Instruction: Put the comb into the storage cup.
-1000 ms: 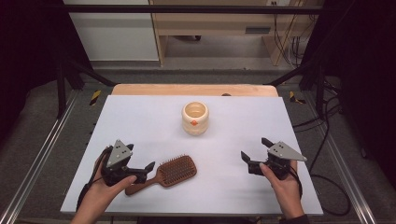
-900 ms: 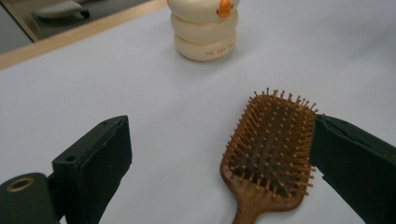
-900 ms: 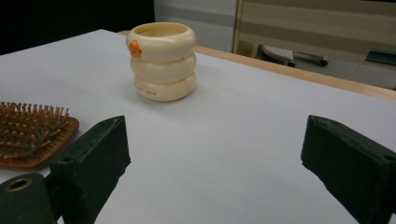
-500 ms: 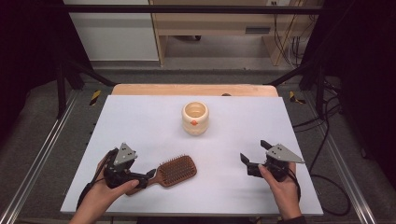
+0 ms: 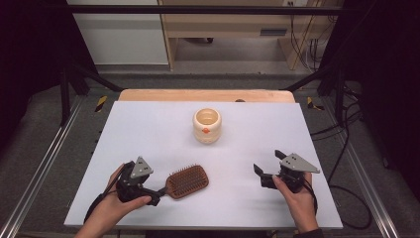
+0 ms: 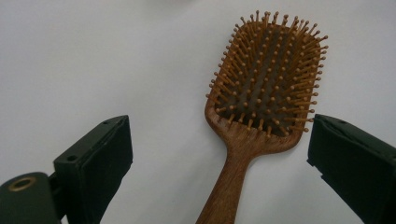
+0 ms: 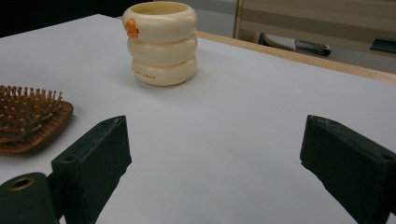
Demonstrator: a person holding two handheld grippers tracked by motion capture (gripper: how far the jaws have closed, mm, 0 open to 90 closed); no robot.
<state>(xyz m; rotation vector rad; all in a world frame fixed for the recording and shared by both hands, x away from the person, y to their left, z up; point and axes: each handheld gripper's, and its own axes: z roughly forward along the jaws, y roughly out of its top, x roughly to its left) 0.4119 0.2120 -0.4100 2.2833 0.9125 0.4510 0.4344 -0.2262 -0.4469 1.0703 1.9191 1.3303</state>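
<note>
**Operator:** On the white bench (image 5: 148, 129), what is the work status?

**Technician:** Early stage, by my judgement. The wooden hairbrush (image 5: 187, 181) lies flat near the front edge, left of centre, bristles up. Nothing is lifted. Grasping and any transfer are not yet done.

**Operator:** Largest items first, please.

**Technician:** The bench carries a cream ringed cup (image 5: 206, 125) with an orange mark, standing upright near the centre and well apart from the hairbrush. The left gripper (image 5: 157, 194) sits at the handle end of the hairbrush. The right gripper (image 5: 267, 168) rests at the front right, well apart from both items.

**Operator:** Gripper condition?

**Technician:** In the left gripper view, the jaws stand wide apart, one on each side of the handle (image 6: 229, 182), neither touching it. In the right gripper view, the jaws are also spread, with bare bench between them.

**Operator:** Hairbrush appearance?

**Technician:** A reddish-brown paddle head, rounded rectangle, with a dark cushion. Its pins (image 6: 271, 70) are wooden with ball tips, and the handle is narrow.
</note>
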